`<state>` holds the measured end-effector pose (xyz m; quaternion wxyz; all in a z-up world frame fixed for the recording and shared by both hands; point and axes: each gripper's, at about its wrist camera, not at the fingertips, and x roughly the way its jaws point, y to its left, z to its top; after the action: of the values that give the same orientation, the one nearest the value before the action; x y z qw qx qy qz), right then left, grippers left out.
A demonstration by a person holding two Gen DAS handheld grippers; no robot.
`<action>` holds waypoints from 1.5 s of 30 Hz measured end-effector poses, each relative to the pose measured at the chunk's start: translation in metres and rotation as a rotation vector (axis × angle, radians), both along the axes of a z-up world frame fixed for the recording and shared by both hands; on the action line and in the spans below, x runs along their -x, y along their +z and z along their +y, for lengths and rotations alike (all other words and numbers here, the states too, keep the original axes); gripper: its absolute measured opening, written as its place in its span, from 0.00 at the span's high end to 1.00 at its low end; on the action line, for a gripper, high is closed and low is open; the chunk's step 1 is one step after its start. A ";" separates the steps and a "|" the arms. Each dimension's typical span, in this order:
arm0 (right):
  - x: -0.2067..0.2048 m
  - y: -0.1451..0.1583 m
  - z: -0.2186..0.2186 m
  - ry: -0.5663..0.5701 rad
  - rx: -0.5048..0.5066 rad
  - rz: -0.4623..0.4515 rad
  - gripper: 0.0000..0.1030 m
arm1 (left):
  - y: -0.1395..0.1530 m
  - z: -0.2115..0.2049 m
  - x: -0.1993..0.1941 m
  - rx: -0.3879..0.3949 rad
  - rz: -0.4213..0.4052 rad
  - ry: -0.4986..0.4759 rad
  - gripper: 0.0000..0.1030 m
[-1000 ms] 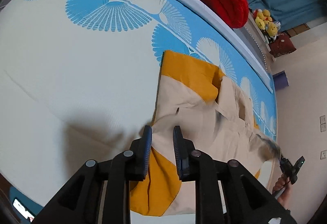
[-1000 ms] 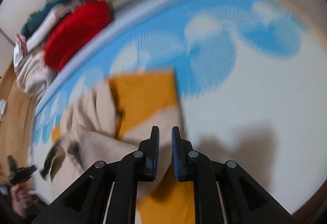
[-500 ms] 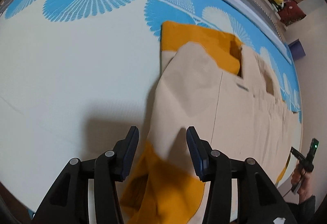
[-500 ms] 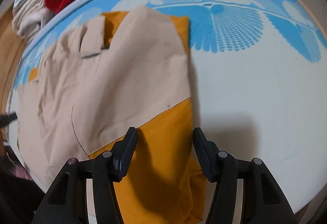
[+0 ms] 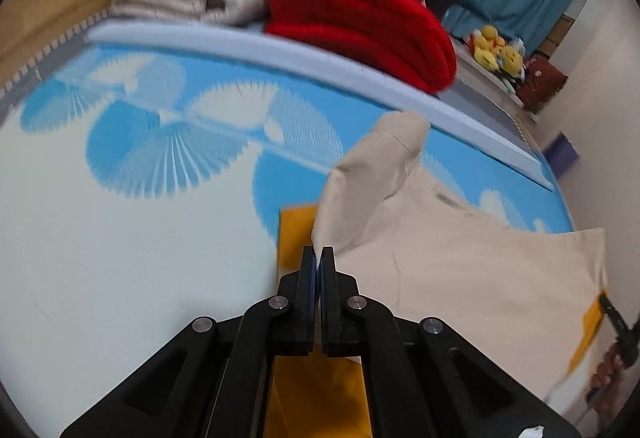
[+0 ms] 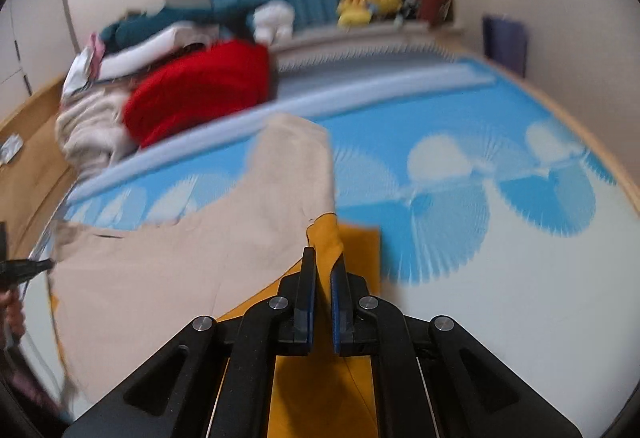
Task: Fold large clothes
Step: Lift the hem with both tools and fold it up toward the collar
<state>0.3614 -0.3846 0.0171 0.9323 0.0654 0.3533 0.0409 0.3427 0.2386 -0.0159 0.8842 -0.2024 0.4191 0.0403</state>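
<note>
beige and yellow cloth (image 5: 460,270), flat on the blue mat (image 5: 120,238) a moment earlier, rose toward twelve o'clock once the left gripper (image 5: 318,258) and right gripper (image 6: 323,262) clamped its edge, so a fold had likely begun.

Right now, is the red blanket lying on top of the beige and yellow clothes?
No, the red blanket sits folded far back beyond the mat's edge, well apart from the beige and yellow garment spread nearer the camera.
</note>
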 end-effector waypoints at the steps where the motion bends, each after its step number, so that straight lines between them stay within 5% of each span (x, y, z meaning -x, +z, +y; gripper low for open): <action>1: -0.007 -0.003 0.002 -0.018 0.010 0.006 0.94 | -0.002 0.000 -0.006 -0.007 -0.001 0.013 1.00; 8: -0.069 -0.068 0.008 -0.069 0.070 0.165 0.94 | -0.057 -0.007 -0.046 -0.076 0.153 0.024 0.99; 12: -0.082 -0.109 0.005 -0.077 0.109 0.330 0.94 | -0.083 -0.006 -0.051 -0.039 0.275 0.006 0.91; 16: -0.075 -0.109 -0.014 -0.136 0.115 0.346 0.73 | -0.060 -0.005 -0.039 -0.028 0.216 -0.013 0.83; 20: -0.060 -0.105 -0.020 -0.063 0.071 0.388 0.49 | -0.052 -0.017 -0.025 0.052 0.214 -0.189 0.80; 23: -0.047 -0.124 -0.014 0.001 0.113 0.512 0.49 | -0.069 -0.021 -0.018 -0.061 0.292 -0.198 0.71; 24: -0.042 -0.129 -0.015 0.022 0.089 0.532 0.57 | -0.076 -0.018 -0.017 -0.063 0.318 -0.185 0.69; 25: -0.040 -0.129 -0.017 0.037 0.067 0.534 0.77 | -0.084 -0.013 -0.015 -0.046 0.345 -0.168 0.67; 28: -0.037 -0.118 -0.017 0.038 0.043 0.490 0.95 | -0.106 -0.004 -0.010 0.075 0.403 -0.151 0.69; 32: -0.038 -0.095 -0.017 0.004 0.015 0.390 0.97 | -0.096 0.000 -0.005 0.163 0.352 -0.130 0.99; 35: -0.040 -0.082 -0.018 -0.021 0.014 0.319 0.97 | -0.073 0.002 0.000 0.129 0.279 -0.108 0.99; 38: -0.045 -0.101 -0.014 -0.032 0.061 0.395 0.97 | -0.090 -0.004 0.003 0.018 0.377 -0.086 1.00; 40: -0.044 -0.117 -0.010 -0.030 0.118 0.467 0.96 | -0.098 -0.010 0.004 -0.167 0.465 -0.074 1.00; 41: -0.044 -0.121 -0.009 -0.030 0.138 0.489 0.96 | -0.095 -0.013 0.004 -0.190 0.461 -0.085 1.00; 45: -0.036 -0.101 -0.012 -0.042 0.197 0.458 0.86 | -0.046 -0.029 0.016 -0.080 0.256 -0.244 1.00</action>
<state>0.3977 -0.3969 -0.0840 0.8304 -0.0107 0.5564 -0.0289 0.3269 0.2092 -0.0619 0.8294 -0.1078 0.5475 -0.0252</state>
